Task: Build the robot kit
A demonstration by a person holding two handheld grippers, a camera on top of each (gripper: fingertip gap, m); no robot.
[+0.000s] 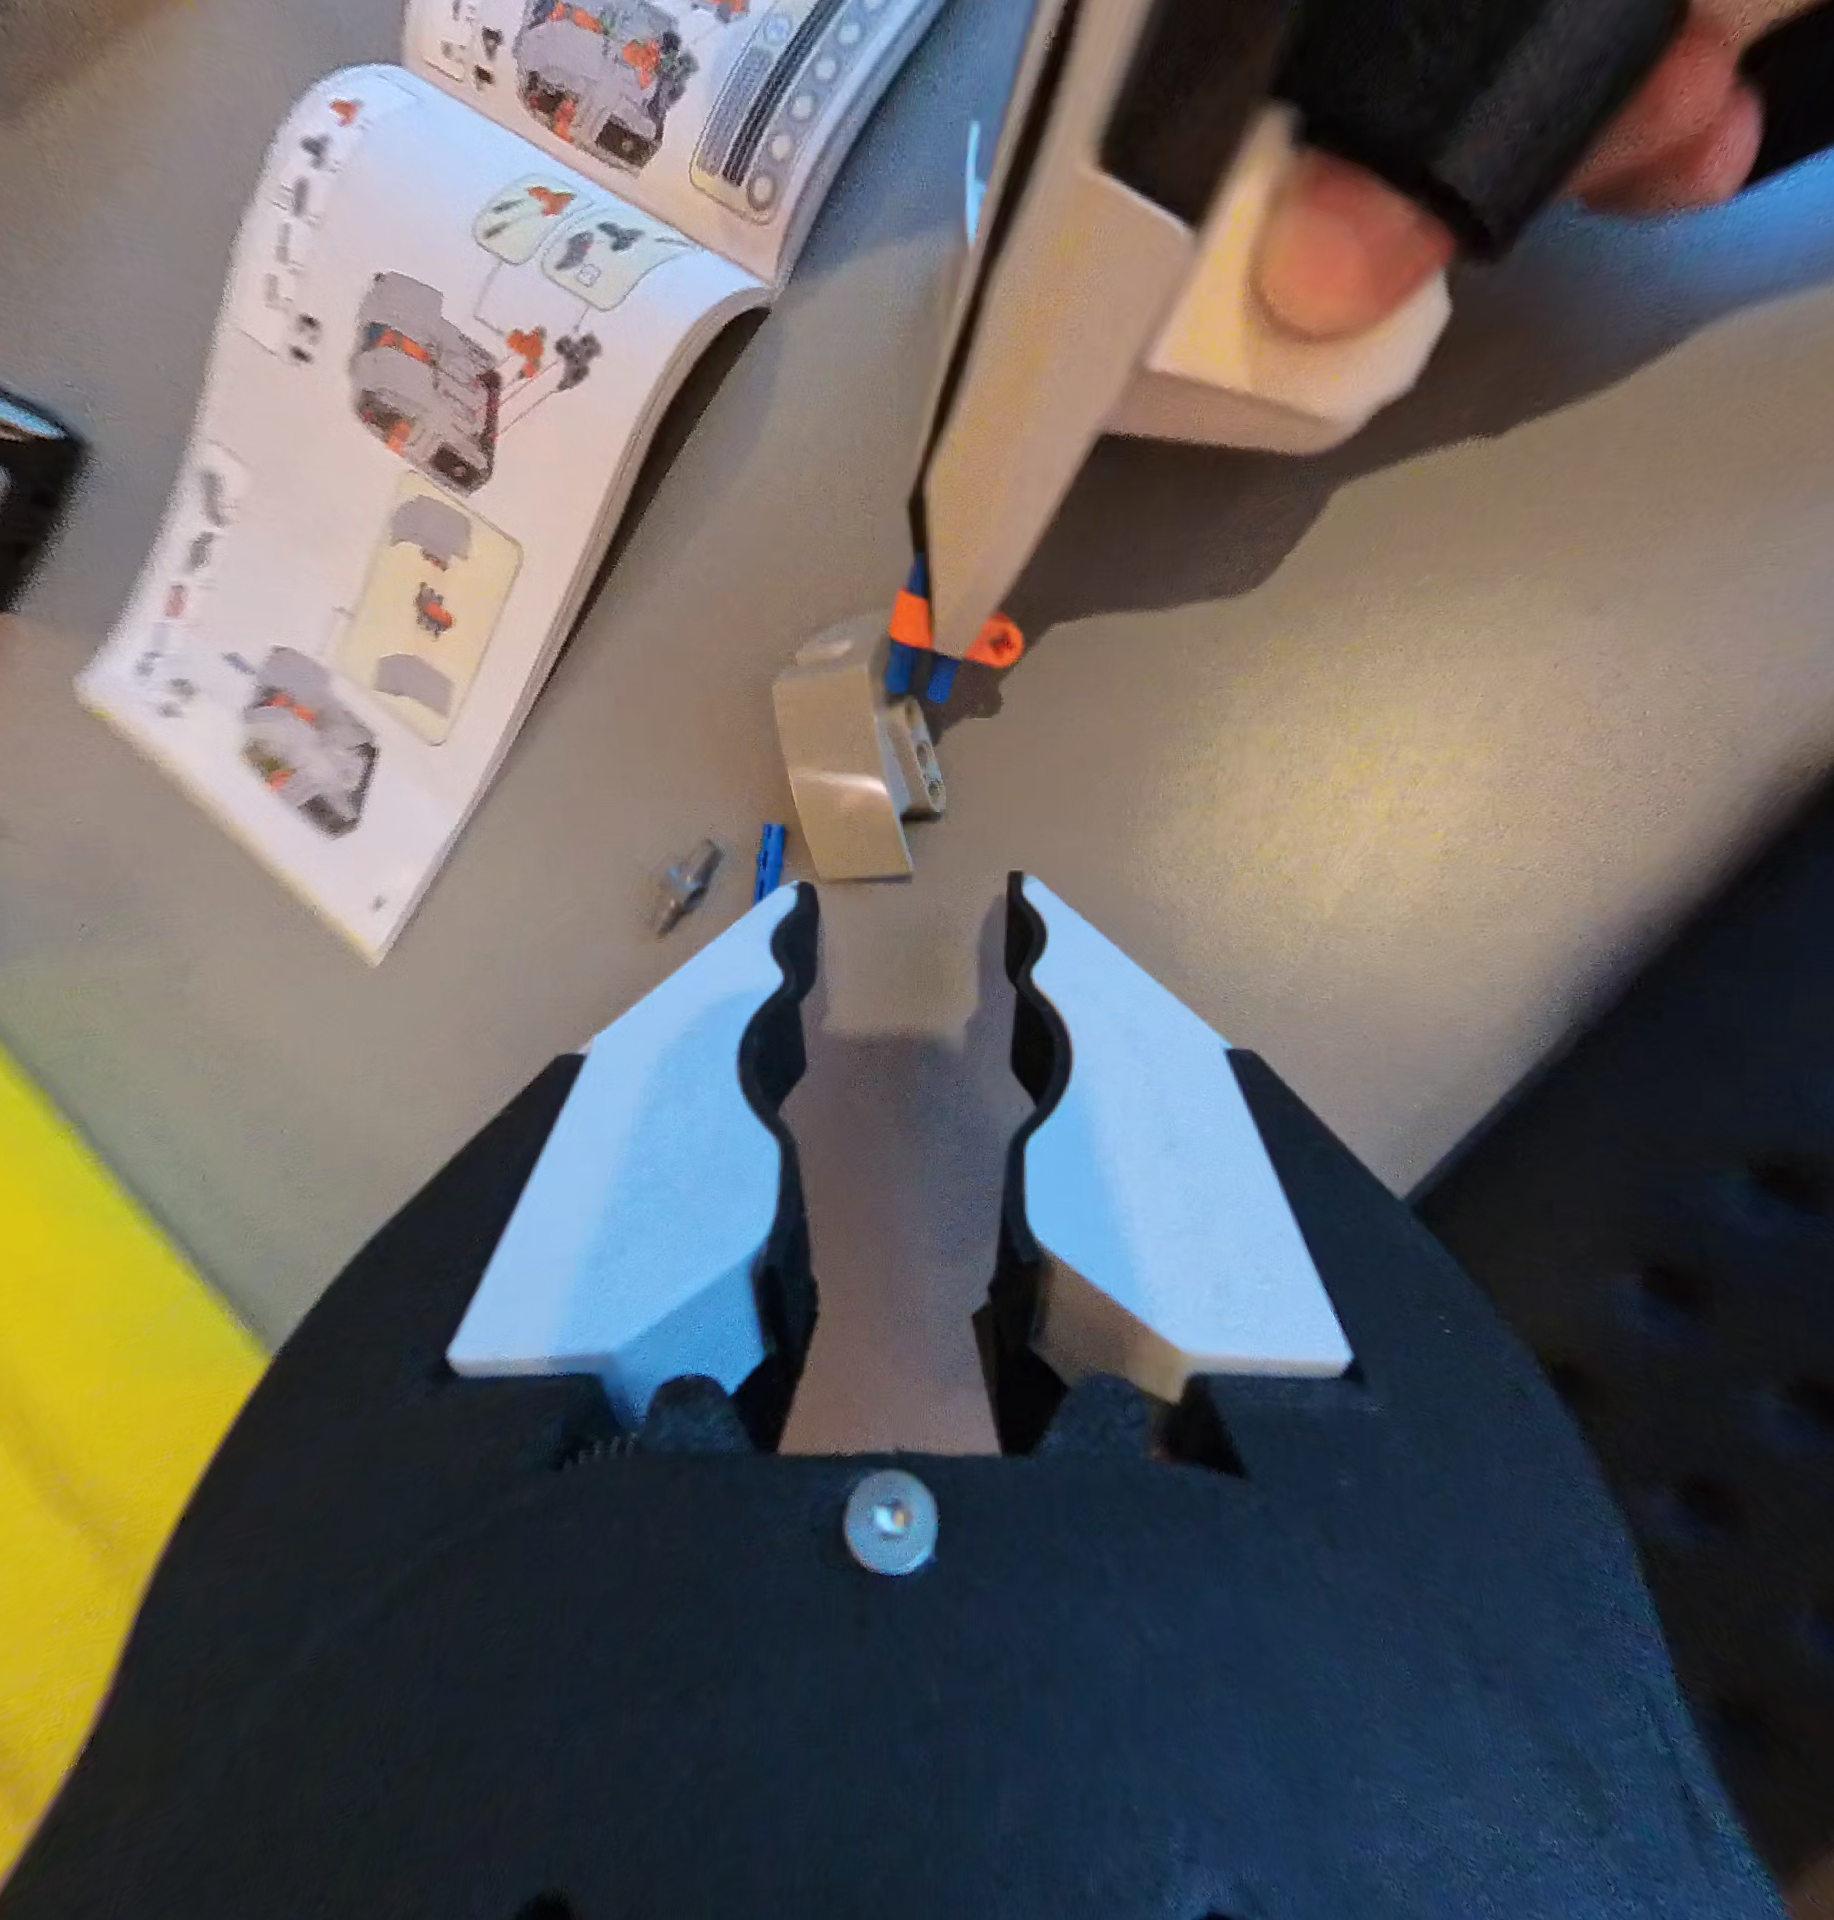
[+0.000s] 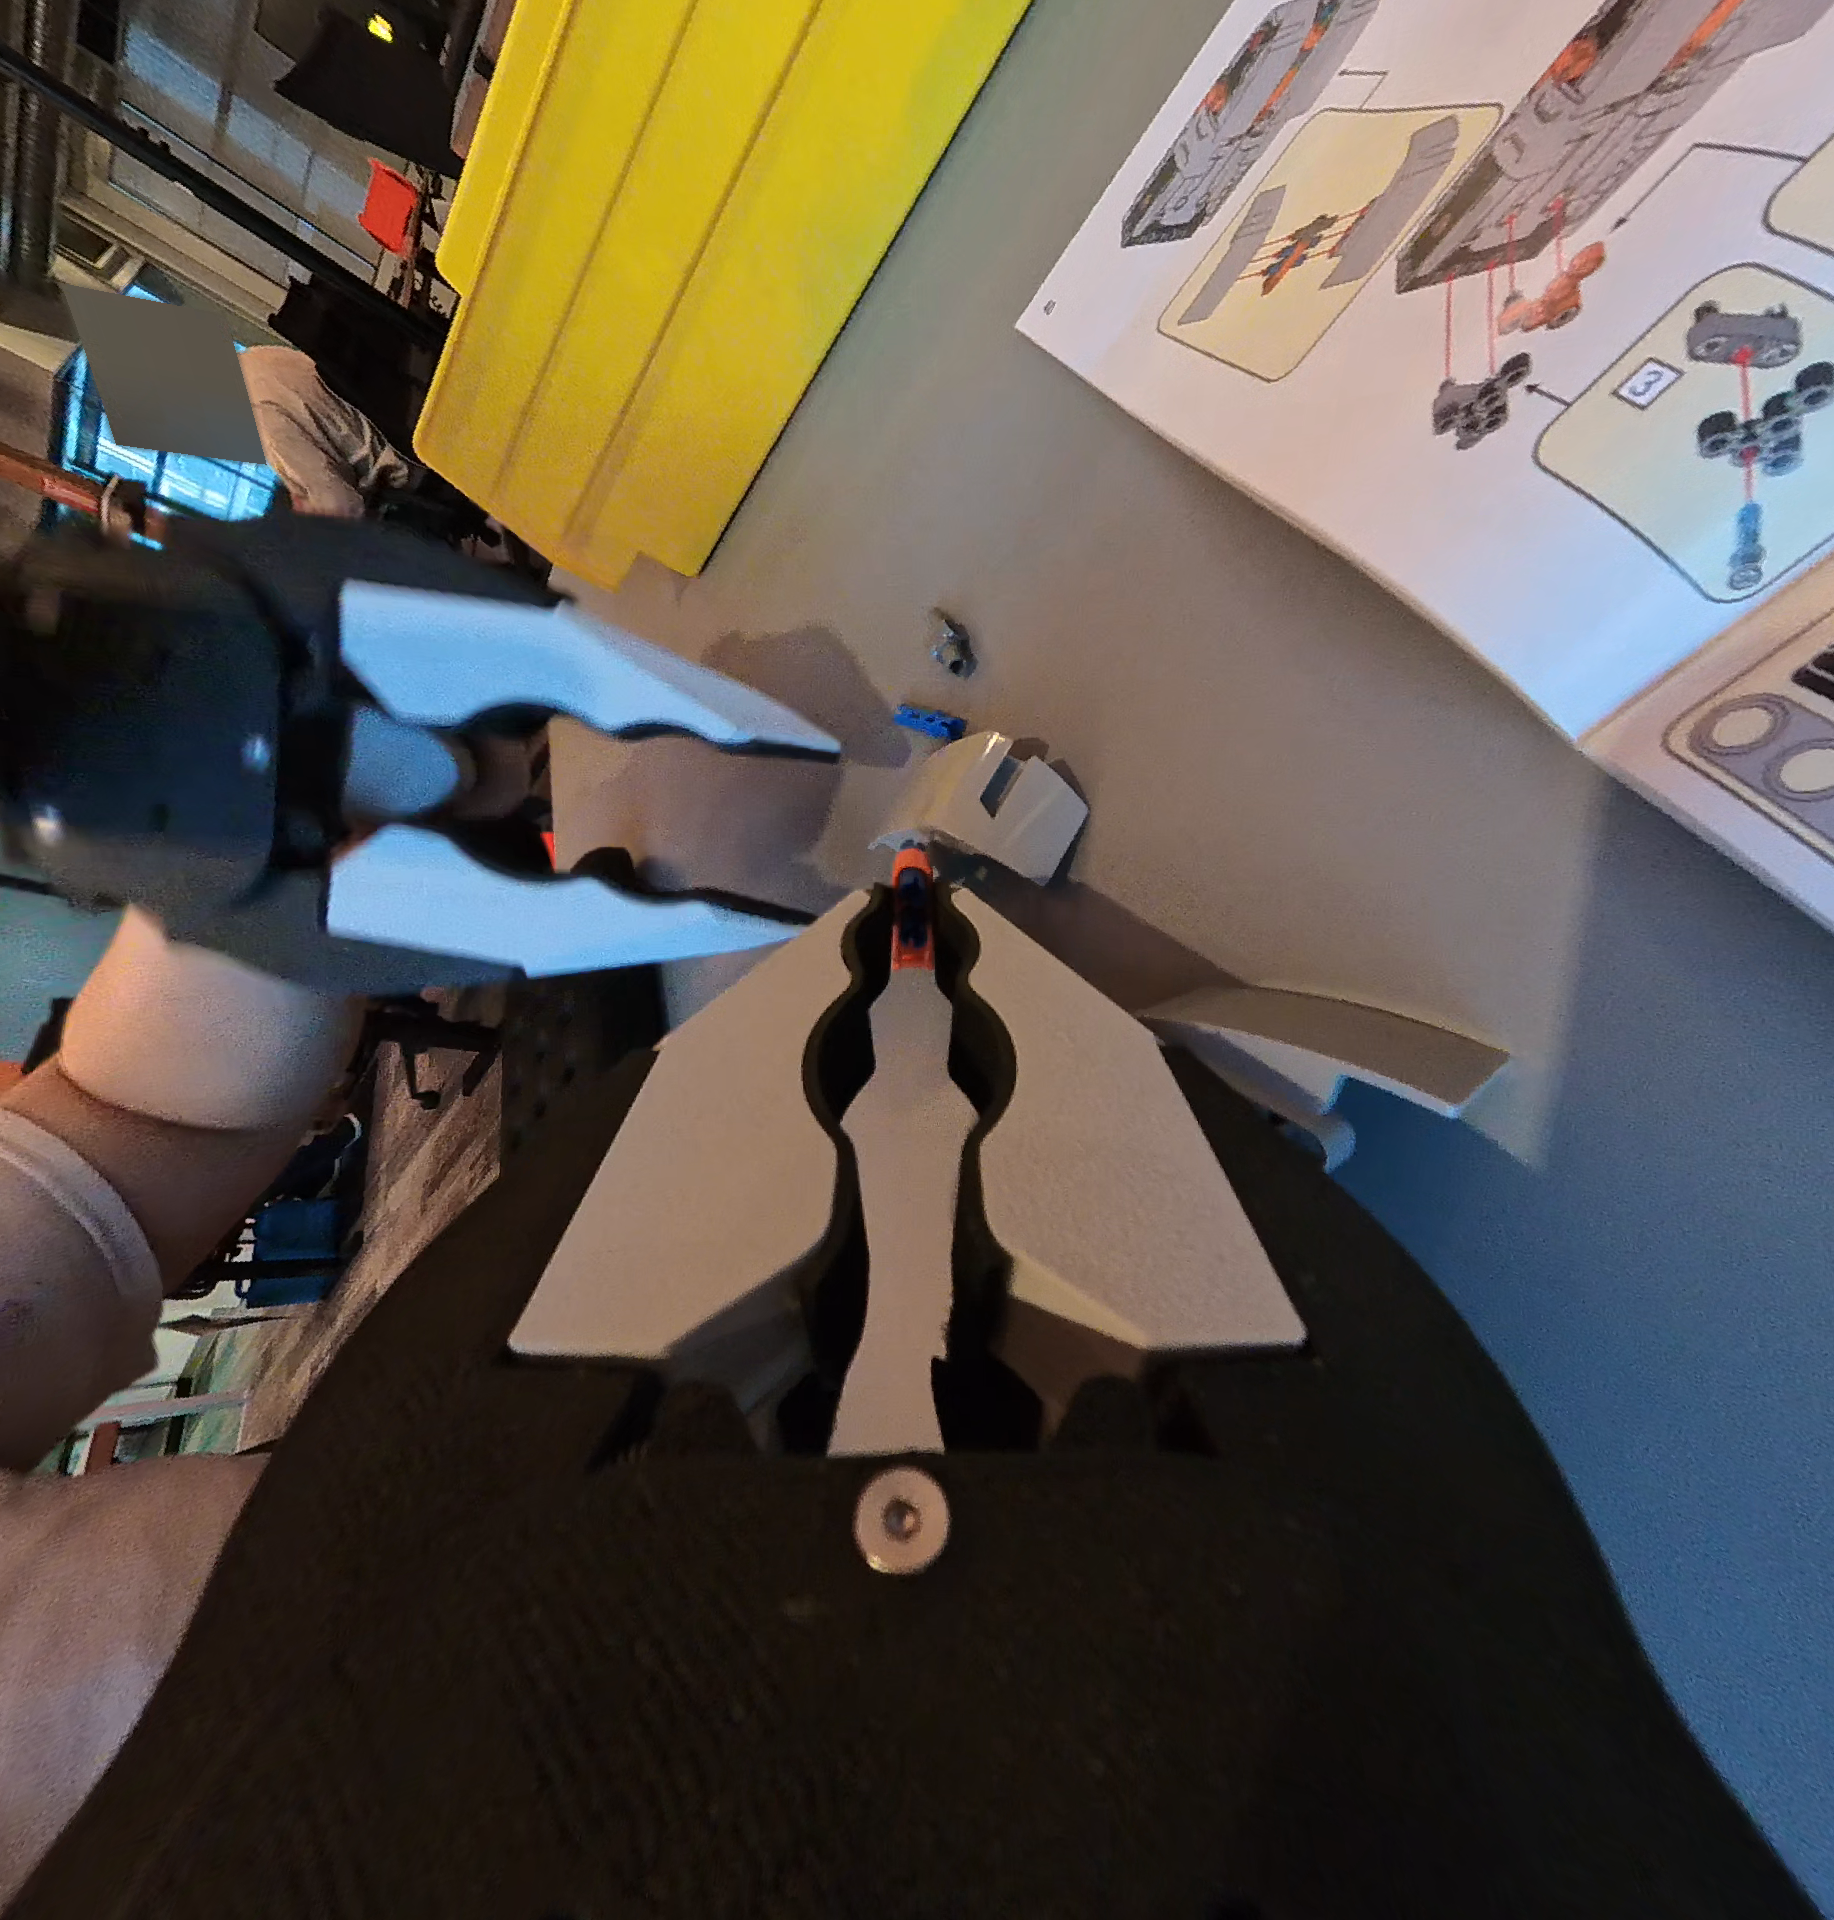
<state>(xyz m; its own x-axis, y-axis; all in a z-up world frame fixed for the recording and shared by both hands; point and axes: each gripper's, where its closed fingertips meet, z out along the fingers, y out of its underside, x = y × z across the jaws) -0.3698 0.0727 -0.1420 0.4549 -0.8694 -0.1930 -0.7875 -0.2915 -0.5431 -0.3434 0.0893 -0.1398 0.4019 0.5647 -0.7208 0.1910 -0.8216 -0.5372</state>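
Observation:
My right gripper [image 2: 911, 902] is shut on a small orange-and-blue connector piece [image 2: 911, 920]. It holds the piece at the top edge of a grey curved panel piece [image 2: 1012, 805] that stands on the grey table; I cannot tell if they touch. In the left wrist view the right gripper [image 1: 944, 608] comes down from the upper right with the connector [image 1: 918, 639] at the panel [image 1: 845, 774]. My left gripper [image 1: 908, 891] is open and empty, just short of the panel. It also shows in the right wrist view [image 2: 814, 836], with its jaws apart.
A loose blue pin [image 1: 769, 860] and a small grey connector [image 1: 686, 883] lie left of the panel. An open instruction booklet [image 1: 373, 468] lies beyond them. A yellow bin [image 2: 684, 260] stands at the table's side. The table edge [image 1: 1515, 1122] runs close on the right.

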